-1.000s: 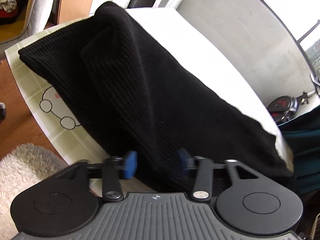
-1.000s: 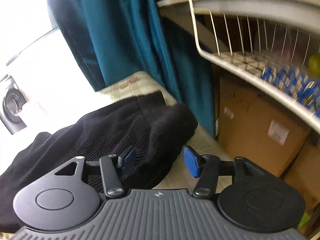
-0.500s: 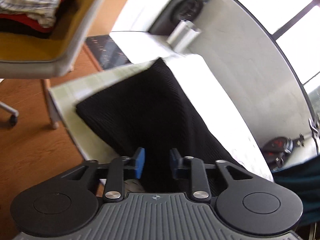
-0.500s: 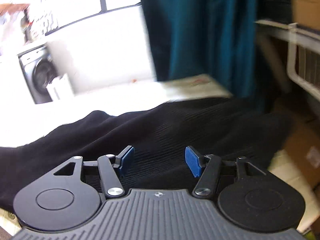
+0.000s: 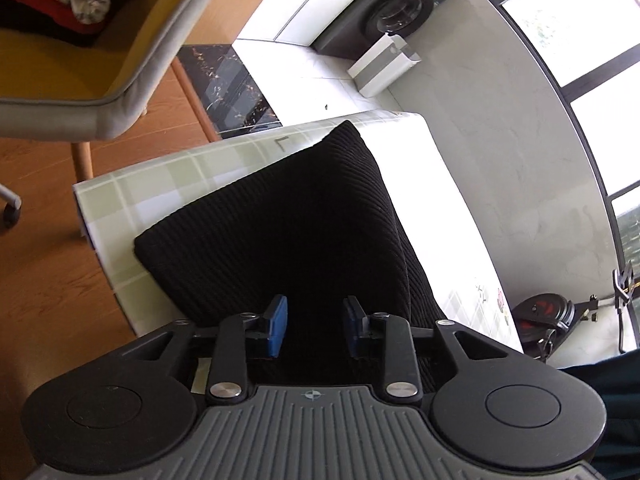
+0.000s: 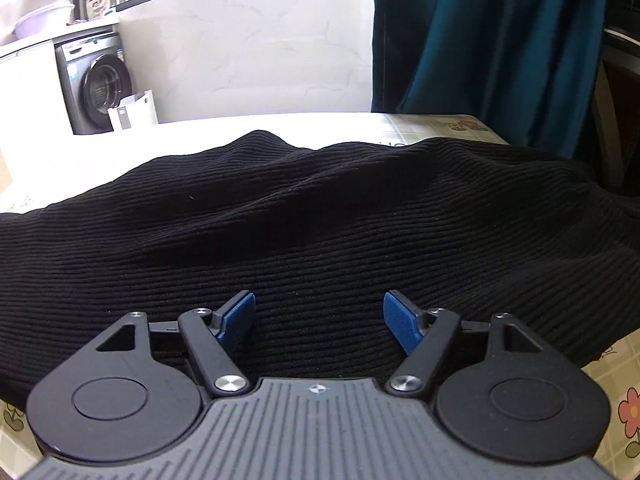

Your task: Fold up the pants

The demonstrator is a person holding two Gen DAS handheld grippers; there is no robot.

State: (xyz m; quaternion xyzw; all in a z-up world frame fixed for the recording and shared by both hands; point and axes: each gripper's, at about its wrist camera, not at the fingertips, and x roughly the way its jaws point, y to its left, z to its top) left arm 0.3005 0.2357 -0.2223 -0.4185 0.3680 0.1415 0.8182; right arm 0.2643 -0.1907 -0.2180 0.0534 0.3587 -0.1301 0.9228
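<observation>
Black ribbed pants (image 5: 288, 220) lie lengthwise on a table with a green-checked cloth (image 5: 120, 188); one squared end points toward the far table corner. My left gripper (image 5: 315, 326) hovers over the near part of that end, its jaws opening, with fabric below the blue pads (image 5: 276, 326) but nothing pinched. In the right wrist view the pants (image 6: 320, 216) spread in soft humps across the whole table (image 6: 440, 124). My right gripper (image 6: 319, 320) hangs just over their near edge, jaws opening wide, pads apart from the cloth.
A chair (image 5: 100, 92) with a yellow seat and piled clothes stands left of the table over wood floor. A washing machine (image 6: 96, 80) and a white bin (image 5: 384, 64) stand beyond. A teal curtain (image 6: 480, 40) hangs at the right table end.
The left view has slid along the pants to their end; its jaws narrowed, then widened. The right view swung from the shelf and boxes to face across the pants, jaws wider.
</observation>
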